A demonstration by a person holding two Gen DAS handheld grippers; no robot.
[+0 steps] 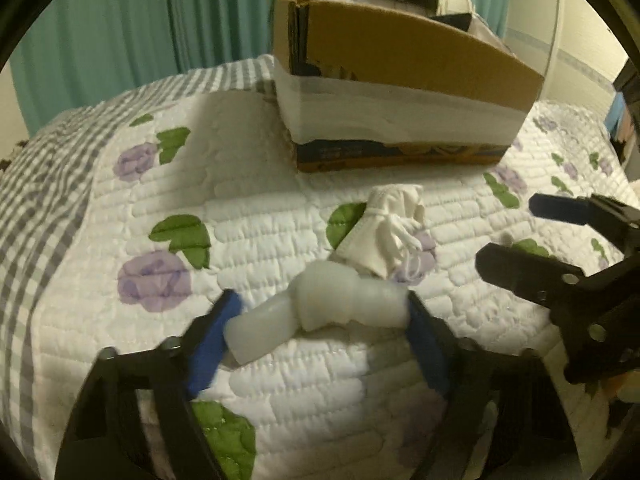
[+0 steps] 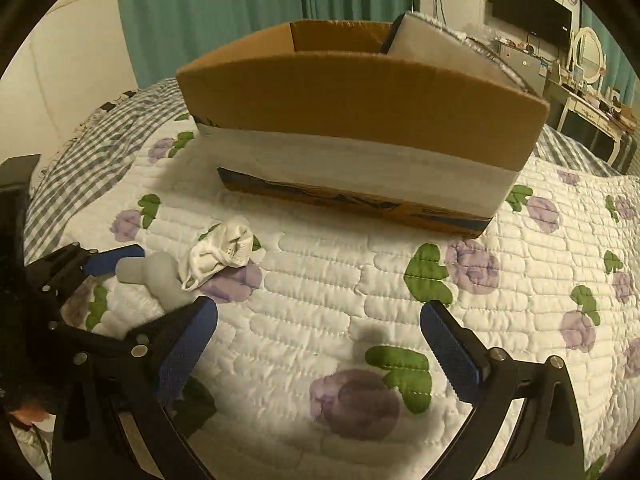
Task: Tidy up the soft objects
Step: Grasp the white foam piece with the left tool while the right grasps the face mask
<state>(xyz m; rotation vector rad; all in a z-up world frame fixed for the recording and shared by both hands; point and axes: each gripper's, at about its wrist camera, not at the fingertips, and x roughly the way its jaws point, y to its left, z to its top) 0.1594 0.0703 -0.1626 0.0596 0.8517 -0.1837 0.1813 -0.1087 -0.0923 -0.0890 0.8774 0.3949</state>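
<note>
My left gripper (image 1: 320,316) spans the translucent soft piece (image 1: 320,306) end to end, long axis crosswise between its pads, both touching. My right gripper (image 2: 320,344) gapes empty; white cloth bundle (image 2: 218,250) sits front-left.

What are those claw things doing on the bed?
The left gripper has its blue pads on both ends of a squishy, milky-white lumpy toy on the flowery quilt. The right gripper is open and holds nothing. A crumpled white cloth lies nearby, before the open cardboard box.
</note>
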